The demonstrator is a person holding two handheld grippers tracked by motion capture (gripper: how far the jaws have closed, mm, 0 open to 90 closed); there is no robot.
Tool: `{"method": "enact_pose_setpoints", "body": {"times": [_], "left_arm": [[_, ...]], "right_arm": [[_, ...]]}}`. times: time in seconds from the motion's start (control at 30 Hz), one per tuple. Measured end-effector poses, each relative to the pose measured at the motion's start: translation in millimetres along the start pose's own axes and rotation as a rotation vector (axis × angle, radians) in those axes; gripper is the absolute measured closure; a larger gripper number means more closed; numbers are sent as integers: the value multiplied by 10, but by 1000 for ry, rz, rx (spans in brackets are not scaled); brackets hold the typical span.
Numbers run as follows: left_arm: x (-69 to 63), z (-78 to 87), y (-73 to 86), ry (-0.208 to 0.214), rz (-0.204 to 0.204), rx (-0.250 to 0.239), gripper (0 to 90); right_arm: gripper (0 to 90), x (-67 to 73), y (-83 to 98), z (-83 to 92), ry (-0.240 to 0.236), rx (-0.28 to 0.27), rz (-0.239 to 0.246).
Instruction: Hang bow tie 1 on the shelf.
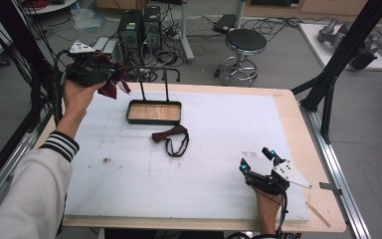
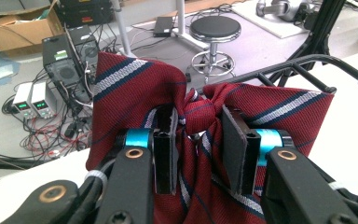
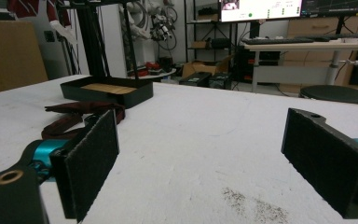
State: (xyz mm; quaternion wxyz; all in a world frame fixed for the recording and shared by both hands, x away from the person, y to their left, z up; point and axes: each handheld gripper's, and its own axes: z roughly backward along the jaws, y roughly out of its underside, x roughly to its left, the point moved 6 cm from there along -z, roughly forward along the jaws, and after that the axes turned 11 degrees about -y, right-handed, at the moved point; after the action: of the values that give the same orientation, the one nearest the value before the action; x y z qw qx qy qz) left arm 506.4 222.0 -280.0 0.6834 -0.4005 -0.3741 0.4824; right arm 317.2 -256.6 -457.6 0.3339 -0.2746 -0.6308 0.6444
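Even, soft indoor light; faint shadows. The pads [image 3: 92, 163] blur up close; the background beyond them stays sharper.

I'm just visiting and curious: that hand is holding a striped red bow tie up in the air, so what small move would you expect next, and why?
Probably carrying it a little toward the black stand and over its top bar. The left gripper has its fingers pinched on the red striped bow tie, lifted clear of the table, and the bar's pegs sit just beyond. The right gripper rests open, away from the other bow tie.

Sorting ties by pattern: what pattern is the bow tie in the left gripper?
Dark red bow tie with navy-and-white diagonal stripes; clearest in the left gripper view.
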Motion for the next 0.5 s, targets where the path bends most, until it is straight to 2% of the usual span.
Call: {"method": "enact_pose_setpoints", "body": {"times": [0.23, 0.33, 0.5], "left_arm": [[-15, -112, -20, 5, 18, 4, 676], [-10, -140, -9, -2, 17, 9, 676], [61, -198, 22, -26, 45, 19, 676]], "right_arm": [[102, 1, 0, 0, -1, 0, 0], [102, 1, -1, 0, -1, -1, -1], [102, 6, 2, 1, -2, 3, 0]]}}
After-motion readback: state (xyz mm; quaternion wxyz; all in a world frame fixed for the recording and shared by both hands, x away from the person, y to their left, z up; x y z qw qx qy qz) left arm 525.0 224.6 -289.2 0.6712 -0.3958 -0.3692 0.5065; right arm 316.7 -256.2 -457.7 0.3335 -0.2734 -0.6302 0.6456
